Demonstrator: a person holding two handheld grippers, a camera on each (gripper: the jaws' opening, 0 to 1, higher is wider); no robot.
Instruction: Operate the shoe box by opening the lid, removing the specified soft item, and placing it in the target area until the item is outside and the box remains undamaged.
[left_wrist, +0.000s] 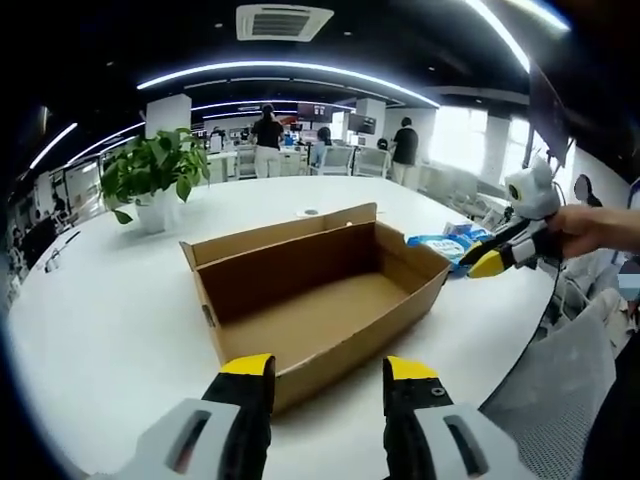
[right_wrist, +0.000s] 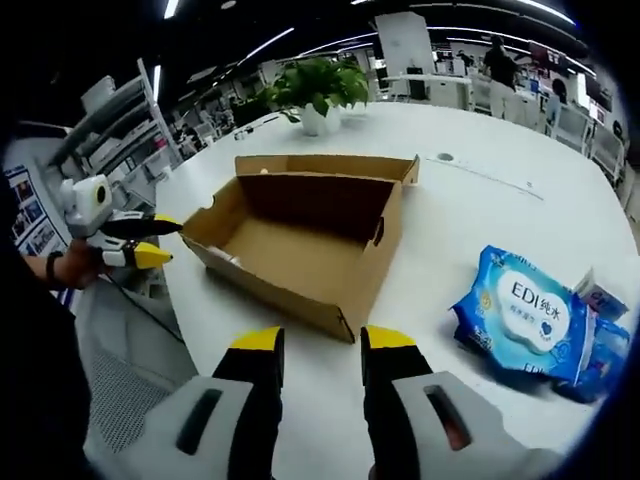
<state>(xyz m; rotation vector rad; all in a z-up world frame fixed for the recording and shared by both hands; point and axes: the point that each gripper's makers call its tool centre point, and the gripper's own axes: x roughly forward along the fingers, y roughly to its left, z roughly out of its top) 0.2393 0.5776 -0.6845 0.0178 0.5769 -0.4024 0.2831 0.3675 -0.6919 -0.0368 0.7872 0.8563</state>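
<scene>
Already, from the left gripper view, I read the shoe box (left_wrist: 318, 300) as open: its lid flap stands back along the far edge and the cardboard floor inside looks bare. My left gripper (left_wrist: 328, 385) hangs just short of the near wall, jaws parted with nothing between them. Off to the right of the box, on the white table (left_wrist: 100, 300), lies the blue soft pack (left_wrist: 446, 245), outside the box and close to its right end. The right gripper (left_wrist: 497, 255) comes in from the right, held in a hand (left_wrist: 590, 228), its yellow tips hovering just beside that pack; from here I cannot tell whether they touch it. A potted plant (left_wrist: 152, 180) stands well behind the box.

Next, the right gripper view. My own right gripper (right_wrist: 320, 365) points at the box's near corner, jaws apart and empty. The box (right_wrist: 300, 240) shows an empty interior from this side too. The soft pack (right_wrist: 525, 320), printed with "EDI", rests flat on the table to the right, well clear of the cardboard, with a second wrapped packet touching its far side. The left gripper (right_wrist: 150, 240) shows at the left, beyond the box.

My judgement: lid and removal look done, and the placing step is at or near its end. The next move calls only for confirming the pack sits in the target area, which I cannot see marked, and drawing both grippers away without knocking the box walls.
</scene>
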